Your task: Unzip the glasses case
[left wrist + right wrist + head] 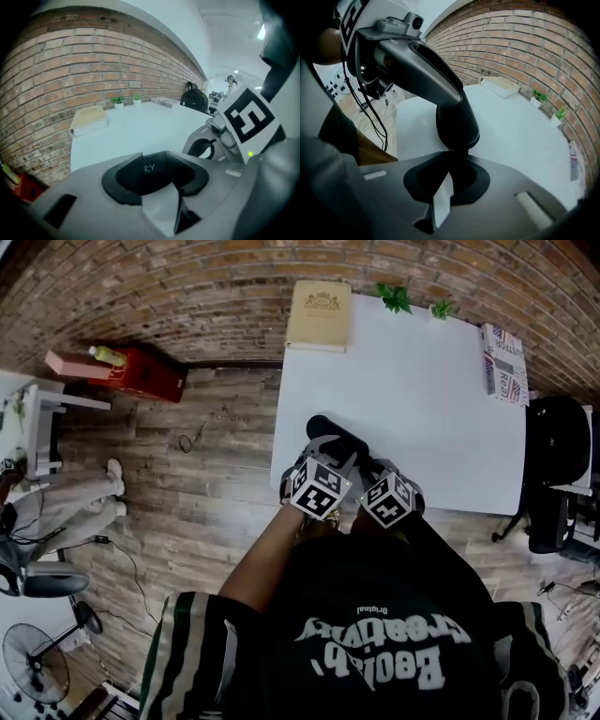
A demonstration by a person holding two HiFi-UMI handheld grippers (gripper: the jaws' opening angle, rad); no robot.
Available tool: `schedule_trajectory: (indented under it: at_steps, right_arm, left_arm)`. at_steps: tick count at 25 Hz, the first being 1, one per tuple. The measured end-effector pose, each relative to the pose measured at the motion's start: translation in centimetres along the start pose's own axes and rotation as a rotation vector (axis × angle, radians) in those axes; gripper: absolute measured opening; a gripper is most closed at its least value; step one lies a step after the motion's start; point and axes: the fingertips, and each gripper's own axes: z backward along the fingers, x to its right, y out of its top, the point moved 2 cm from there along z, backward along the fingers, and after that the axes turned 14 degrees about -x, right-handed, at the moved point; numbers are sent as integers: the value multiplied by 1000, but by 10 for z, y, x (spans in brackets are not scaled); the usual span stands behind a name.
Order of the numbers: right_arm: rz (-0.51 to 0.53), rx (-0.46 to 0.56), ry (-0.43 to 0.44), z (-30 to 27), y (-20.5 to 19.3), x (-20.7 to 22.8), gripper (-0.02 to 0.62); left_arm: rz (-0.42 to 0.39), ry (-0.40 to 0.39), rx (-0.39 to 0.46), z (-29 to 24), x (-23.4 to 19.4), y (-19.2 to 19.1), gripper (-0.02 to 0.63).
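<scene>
The case (330,435) lies slantwise on the near left part of the white table (422,409), just ahead of the person, with both grippers over its near end. The left gripper (154,185) has its jaws spread wide around the black case, which fills the gap between them, so it looks braced. The right gripper (452,157) has its jaws pressed together, with their tips touching the case's end. Whether they pinch the zipper pull is too small to tell. The case's long axis runs away from the right gripper, so that hand is probably the one to draw the zip along its edge.
</scene>
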Motion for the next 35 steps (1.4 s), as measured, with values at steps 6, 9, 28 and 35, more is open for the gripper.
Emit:
schedule_trajectory:
  at_steps: [6,9,28,35]
  right_arm:
    - [-22,6,-1,0,-1,4,15]
    - [-34,5,-5,0,-4,5,15]
    - [-35,-42,-137,5,-9,26,14]
    - [-8,-40,-152,4,-7,34,15]
  left_arm:
    - [-19,1,-23,-12,-2,-3,155]
    - [-14,0,-21,-12,-2,-6,141]
    - [-24,11,-17,-13,-2,-7,137]
    - [-24,1,-18,-13,-2,-6,137]
